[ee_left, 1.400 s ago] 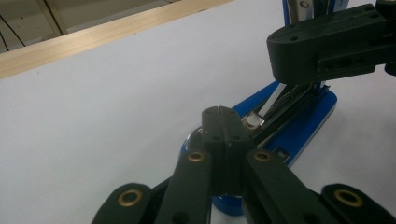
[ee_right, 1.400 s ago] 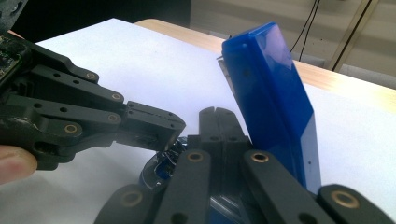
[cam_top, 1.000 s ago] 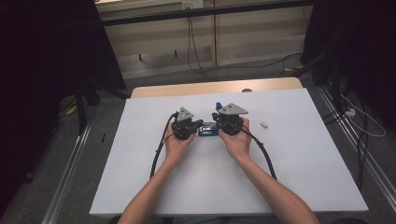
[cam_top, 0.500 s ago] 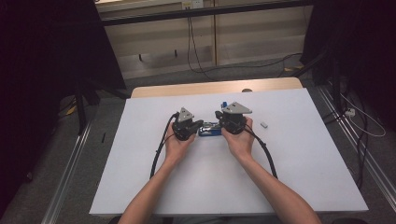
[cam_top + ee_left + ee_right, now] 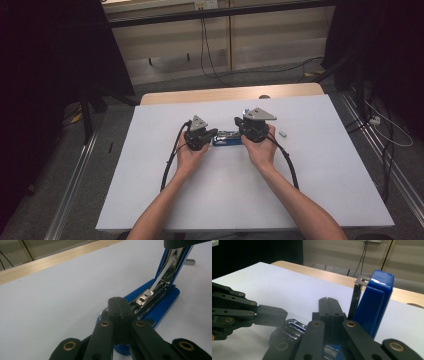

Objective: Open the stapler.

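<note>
The room is dim and its edges fall into black, while the white desk (image 5: 310, 170) is evenly lit from above. Glare streaks the stapler's (image 5: 160, 297) metal; near tool parts blur.

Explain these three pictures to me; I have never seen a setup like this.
A person at a white table holds a hand-held two-jaw gripper in each hand. One picture looks down from above; the other two come from cameras riding on each gripper, looking along its black jaws. Between the left gripper and the right gripper lies a blue stapler, its lid swung up so the metal staple channel shows. Both grippers' jaws look shut, pressed at the stapler's two ends; whether they pinch any part is hidden. A small grey piece lies to the right.
</note>
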`<state>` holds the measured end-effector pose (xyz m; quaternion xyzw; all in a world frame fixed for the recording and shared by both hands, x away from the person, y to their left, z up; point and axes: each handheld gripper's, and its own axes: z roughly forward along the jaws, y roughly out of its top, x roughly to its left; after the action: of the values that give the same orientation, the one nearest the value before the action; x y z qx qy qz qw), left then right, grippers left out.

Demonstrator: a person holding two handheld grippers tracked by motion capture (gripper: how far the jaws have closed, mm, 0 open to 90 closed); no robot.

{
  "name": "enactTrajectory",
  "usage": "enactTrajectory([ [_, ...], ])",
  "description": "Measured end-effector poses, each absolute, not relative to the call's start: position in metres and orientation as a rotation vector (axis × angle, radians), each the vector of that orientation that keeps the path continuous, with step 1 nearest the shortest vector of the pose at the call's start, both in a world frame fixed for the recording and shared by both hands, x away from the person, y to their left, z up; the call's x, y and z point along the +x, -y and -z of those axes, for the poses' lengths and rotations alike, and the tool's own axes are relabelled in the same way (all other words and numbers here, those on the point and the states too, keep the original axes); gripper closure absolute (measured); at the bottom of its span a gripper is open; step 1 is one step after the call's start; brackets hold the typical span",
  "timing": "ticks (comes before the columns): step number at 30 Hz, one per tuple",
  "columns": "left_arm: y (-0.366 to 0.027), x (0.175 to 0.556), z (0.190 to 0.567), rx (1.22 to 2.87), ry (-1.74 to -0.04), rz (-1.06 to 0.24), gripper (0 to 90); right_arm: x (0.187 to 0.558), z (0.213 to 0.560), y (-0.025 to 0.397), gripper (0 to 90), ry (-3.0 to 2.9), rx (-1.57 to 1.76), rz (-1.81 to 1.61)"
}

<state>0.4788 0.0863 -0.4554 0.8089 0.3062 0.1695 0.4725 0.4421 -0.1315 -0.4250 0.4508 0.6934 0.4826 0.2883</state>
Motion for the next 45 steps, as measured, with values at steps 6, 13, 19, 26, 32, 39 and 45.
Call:
enactTrajectory([
  [6,-0.086,0.479,0.455,1.979,-0.751,-0.415,90.0,0.441,0.425,0.138,90.0,-1.841,1.215,-1.276],
  [13,-0.086,0.479,0.455,1.983,-0.747,-0.417,90.0,0.439,0.427,0.151,90.0,-1.827,1.237,-1.261],
  [19,-0.086,0.479,0.456,1.986,-0.741,-0.424,90.0,0.436,0.430,0.161,90.0,-1.814,1.250,-1.250],
  [26,-0.086,0.479,0.456,1.982,-0.743,-0.420,90.0,0.436,0.430,0.164,90.0,-1.825,1.230,-1.244],
  [32,-0.086,0.479,0.456,1.983,-0.743,-0.426,90.0,0.436,0.431,0.164,90.0,-1.828,1.230,-1.242],
  [39,-0.086,0.479,0.456,1.983,-0.741,-0.427,90.0,0.437,0.434,0.172,90.0,-1.820,1.253,-1.227],
  [45,-0.086,0.479,0.456,1.985,-0.740,-0.429,90.0,0.436,0.436,0.180,90.0,-1.816,1.263,-1.205],
])
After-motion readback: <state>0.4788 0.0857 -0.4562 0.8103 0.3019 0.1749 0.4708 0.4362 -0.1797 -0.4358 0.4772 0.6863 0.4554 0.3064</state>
